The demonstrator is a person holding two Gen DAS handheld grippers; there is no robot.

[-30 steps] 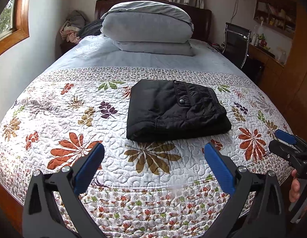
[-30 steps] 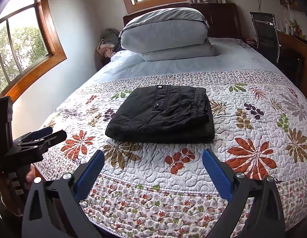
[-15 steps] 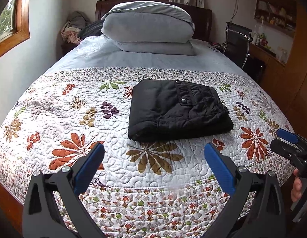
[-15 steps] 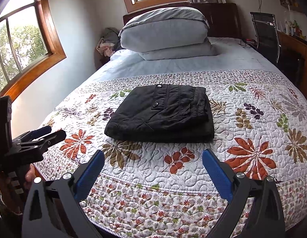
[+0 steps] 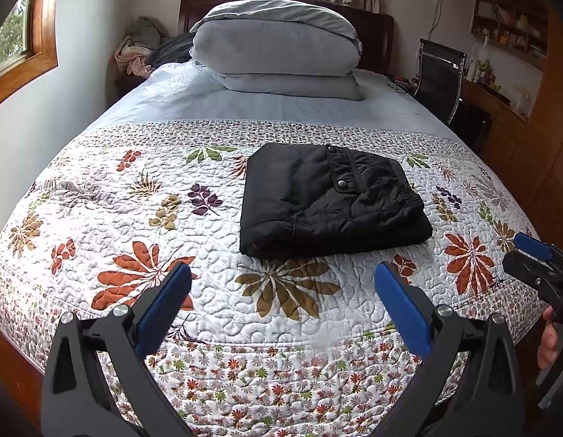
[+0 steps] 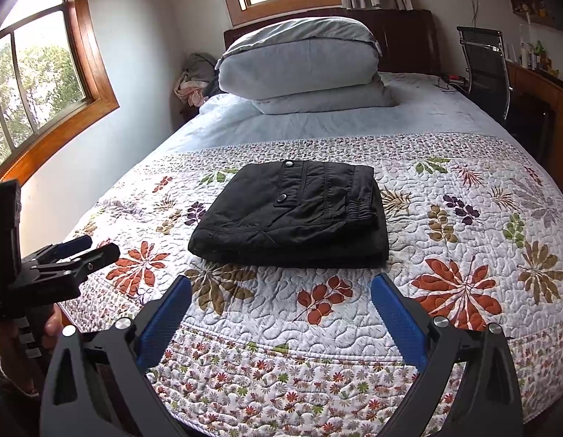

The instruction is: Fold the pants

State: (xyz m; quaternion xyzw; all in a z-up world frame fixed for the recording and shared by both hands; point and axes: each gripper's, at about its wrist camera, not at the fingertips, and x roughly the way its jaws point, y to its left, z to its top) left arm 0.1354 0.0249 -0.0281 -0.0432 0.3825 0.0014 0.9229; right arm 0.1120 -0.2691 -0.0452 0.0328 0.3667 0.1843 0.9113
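Note:
Black pants [image 5: 329, 200] lie folded in a compact rectangle on the floral quilt [image 5: 136, 225] in the middle of the bed; they also show in the right wrist view [image 6: 292, 215]. My left gripper [image 5: 281, 284] is open and empty, held back near the foot of the bed, apart from the pants. My right gripper [image 6: 281, 295] is open and empty, also short of the pants. Each gripper shows in the other's view: the right one at the right edge [image 5: 536, 266], the left one at the left edge [image 6: 74, 255].
Stacked grey pillows [image 5: 278, 51] sit at the head of the bed. A black chair [image 5: 441, 80] and wooden desk stand to the right. A pile of clothes [image 5: 136, 51] lies by the left wall under a window.
Both grippers have drifted slightly; the pants sit a little further right in the left wrist view. Nothing was gripped or released.

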